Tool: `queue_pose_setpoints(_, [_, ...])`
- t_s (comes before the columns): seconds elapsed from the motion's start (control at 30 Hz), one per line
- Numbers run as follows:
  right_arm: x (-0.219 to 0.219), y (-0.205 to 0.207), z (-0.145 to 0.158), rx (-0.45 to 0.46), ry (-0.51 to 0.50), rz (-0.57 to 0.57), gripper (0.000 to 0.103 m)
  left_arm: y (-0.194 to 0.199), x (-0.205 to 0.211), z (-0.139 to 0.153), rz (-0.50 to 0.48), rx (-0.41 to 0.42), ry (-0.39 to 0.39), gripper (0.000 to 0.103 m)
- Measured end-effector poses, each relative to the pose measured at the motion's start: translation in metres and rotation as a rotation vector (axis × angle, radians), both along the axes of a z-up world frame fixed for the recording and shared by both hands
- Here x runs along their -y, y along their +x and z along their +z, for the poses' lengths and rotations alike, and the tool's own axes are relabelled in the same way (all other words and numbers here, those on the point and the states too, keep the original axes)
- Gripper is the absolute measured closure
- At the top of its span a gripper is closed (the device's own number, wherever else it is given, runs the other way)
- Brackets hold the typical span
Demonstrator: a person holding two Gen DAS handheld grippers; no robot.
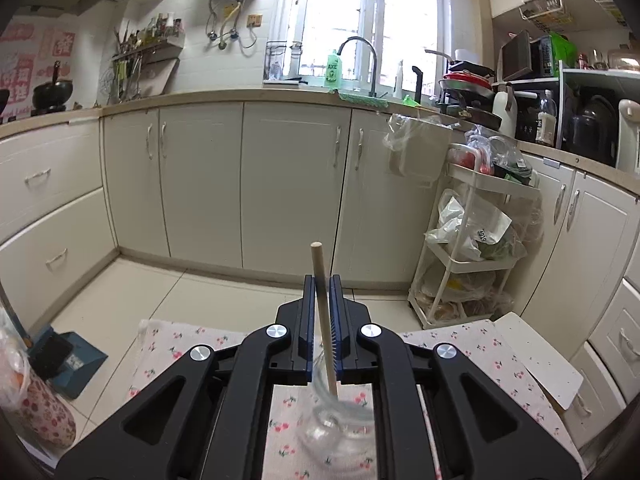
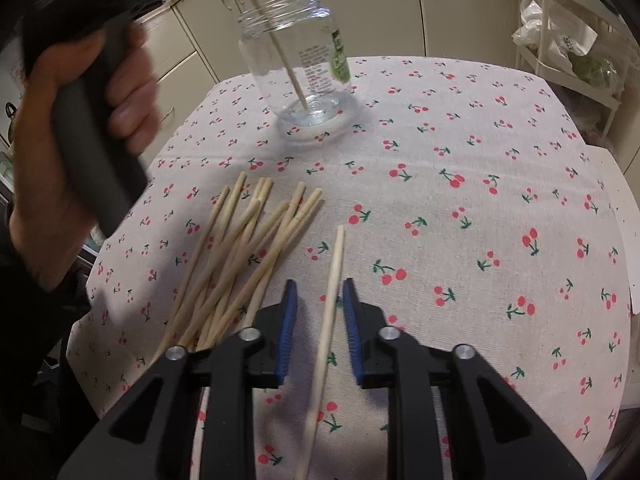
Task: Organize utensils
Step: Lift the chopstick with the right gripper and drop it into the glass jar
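Left tongs: black frame, blue ribbed pads, drawn almost together with a pale round wooden chopstick between them; whether the pads press on it cannot be told
Held-side chopstick: stands steeply, top end above the pad tips, lower end inside a clear glass jar directly beneath the tongs
Clear glass jar: upright, lidless, printed text and a green label on its wall; seen from the right wrist on the far part of the bench, one chopstick leaning in it with its tip on the jar floor
Right tongs: slightly spread over a single pale wooden chopstick lying on the cloth; a gap shows on each side, pads not touching it
Loose pile: bundle of pale wooden chopsticks, fanned and overlapping, just left of the single one
Bench: covered by a white cloth printed with red cherries
Left hand: wrapped round a dark handle, blurred, upper left of the right-wrist view
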State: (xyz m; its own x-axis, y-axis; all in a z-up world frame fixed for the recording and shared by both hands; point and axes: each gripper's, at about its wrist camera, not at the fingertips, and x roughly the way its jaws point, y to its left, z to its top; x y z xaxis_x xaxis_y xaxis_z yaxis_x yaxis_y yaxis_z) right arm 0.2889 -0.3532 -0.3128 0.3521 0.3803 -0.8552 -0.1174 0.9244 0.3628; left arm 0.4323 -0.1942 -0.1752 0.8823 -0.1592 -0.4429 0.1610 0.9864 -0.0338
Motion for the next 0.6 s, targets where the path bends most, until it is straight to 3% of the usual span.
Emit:
queue_pose_setpoints(0.17, [-0.021, -0.006, 0.004, 0.053, -0.163, 0.065, 0.097, -0.016, -0.028, 0.002, 0.031, -0.028, -0.036, 0.086])
queue_pose_setpoints(0.27, [-0.014, -0.004, 0.007, 0.048, -0.084, 0.029, 0.097, -0.03, -0.05, 0.0, 0.06, -0.036, -0.061, 0.083])
queue_pose_setpoints(0.37, [0.006, 0.002, 0.026, 0.087, 0.076, -0.065, 0.097, -0.045, -0.074, -0.01, 0.099, -0.054, -0.086, 0.079])
queue_pose_setpoints(0.47, [0.021, 0.014, 0.054, 0.193, 0.201, -0.16, 0.097, -0.059, -0.093, -0.029, 0.134, -0.09, -0.111, 0.075])
queue_pose_setpoints(0.6, [0.029, 0.045, 0.099, 0.391, 0.267, -0.271, 0.097, -0.067, -0.108, -0.054, 0.165, -0.152, -0.156, 0.074])
